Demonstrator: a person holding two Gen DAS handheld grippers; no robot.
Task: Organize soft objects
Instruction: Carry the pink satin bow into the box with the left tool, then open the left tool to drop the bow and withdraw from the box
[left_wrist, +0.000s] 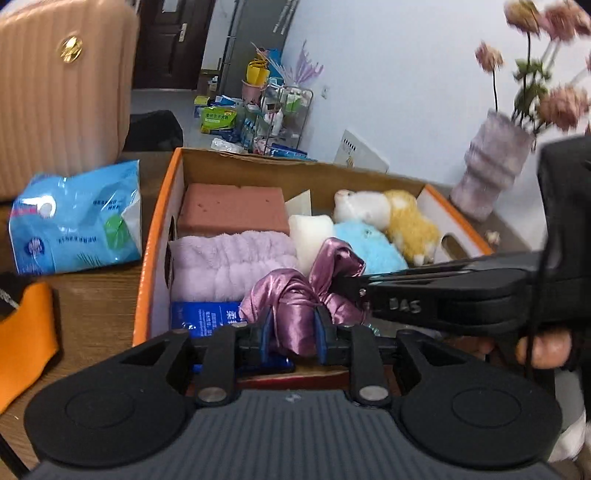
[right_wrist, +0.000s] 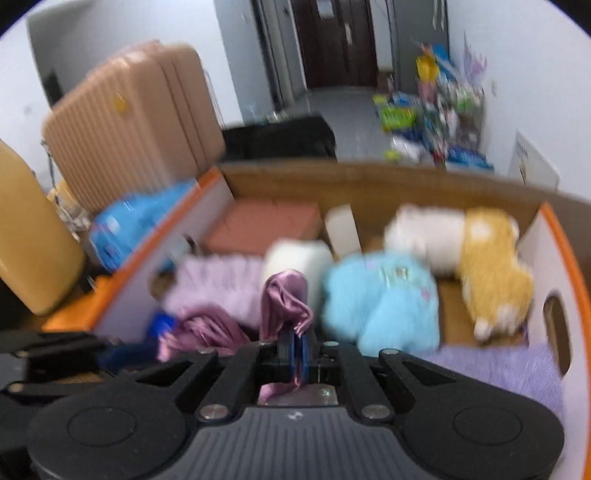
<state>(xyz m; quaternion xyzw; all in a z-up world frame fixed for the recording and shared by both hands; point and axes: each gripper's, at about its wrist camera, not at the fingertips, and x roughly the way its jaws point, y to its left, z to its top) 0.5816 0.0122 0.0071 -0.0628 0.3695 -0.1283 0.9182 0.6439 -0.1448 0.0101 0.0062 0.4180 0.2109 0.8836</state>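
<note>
A shiny purple satin cloth hangs bunched over the near end of an orange-rimmed cardboard box. My left gripper is shut on its lower fold between the blue pads. My right gripper reaches in from the right and pinches the cloth's upper end. In the blurred right wrist view the right gripper is shut on the cloth, with the left gripper at the left. Inside the box lie a lilac fluffy towel, a brick-red block, a white sponge, a blue plush and a white-and-yellow plush.
A blue tissue pack lies on the wooden table left of the box, in front of a pink suitcase. A lilac vase of pink flowers stands behind the box's right corner. An orange item sits at the left edge.
</note>
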